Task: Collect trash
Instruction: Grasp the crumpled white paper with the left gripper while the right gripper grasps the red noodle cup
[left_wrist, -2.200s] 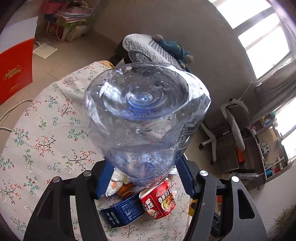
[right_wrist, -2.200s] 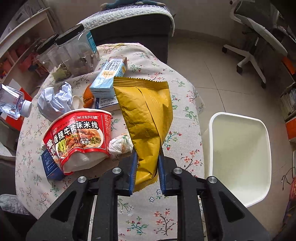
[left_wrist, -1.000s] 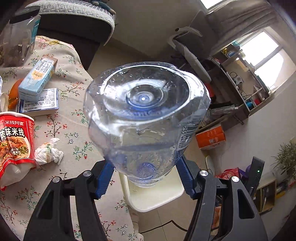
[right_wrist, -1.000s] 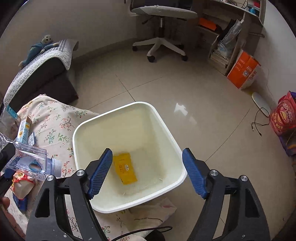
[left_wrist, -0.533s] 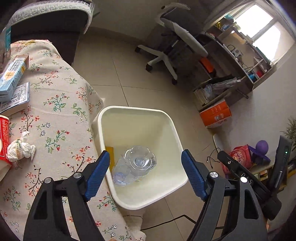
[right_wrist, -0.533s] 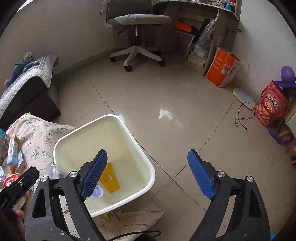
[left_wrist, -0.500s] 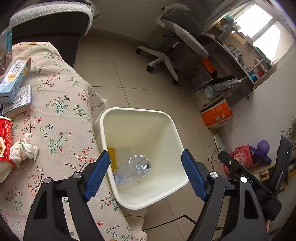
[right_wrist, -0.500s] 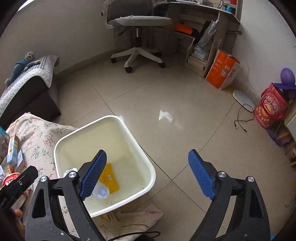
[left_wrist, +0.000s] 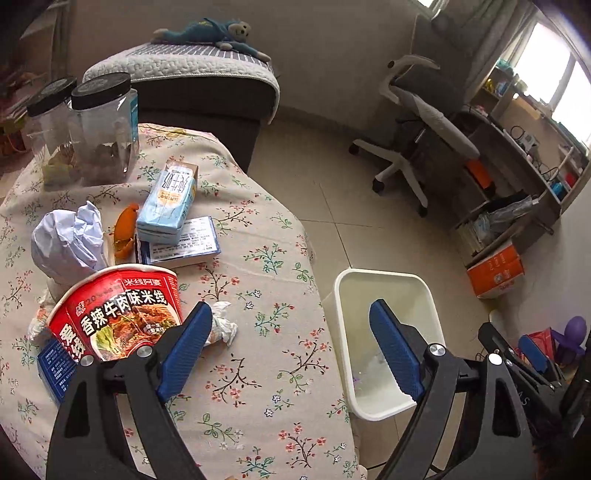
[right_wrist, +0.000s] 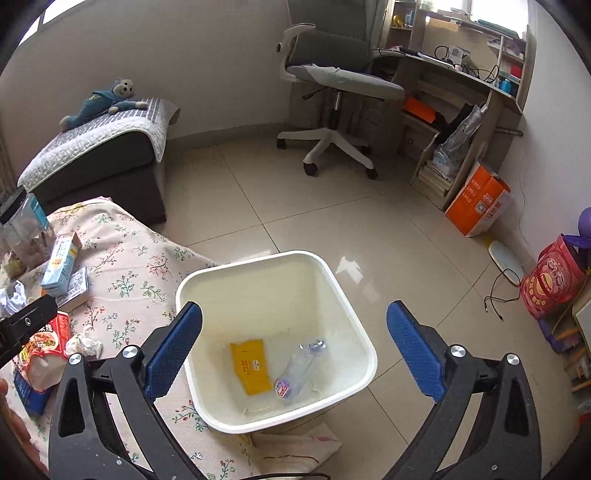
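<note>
A white bin (right_wrist: 332, 273) stands on the floor beside the floral-cloth table (left_wrist: 258, 387). Inside lie a yellow packet (right_wrist: 251, 365) and a clear bottle (right_wrist: 301, 367). My right gripper (right_wrist: 293, 345) is open and empty above the bin. My left gripper (left_wrist: 291, 345) is open and empty over the table's right edge, the bin (left_wrist: 428, 295) to its right. On the table lie a red noodle cup (left_wrist: 114, 317), a small white wad (left_wrist: 223, 326), crumpled paper (left_wrist: 66, 243), a blue milk carton (left_wrist: 168, 205), orange peel (left_wrist: 123, 229) and a leaflet (left_wrist: 184, 243).
Two black-lidded jars (left_wrist: 99, 129) stand at the table's back. A dark sofa (left_wrist: 199, 92) with a blue toy is behind. An office chair (right_wrist: 332, 85), a desk with shelves (right_wrist: 461, 92) and an orange box (right_wrist: 478, 201) stand across the tiled floor.
The right gripper let the yellow packet go into the bin. The left gripper let the bottle go into the bin, then swung back left over the table. Both jaws opened.
</note>
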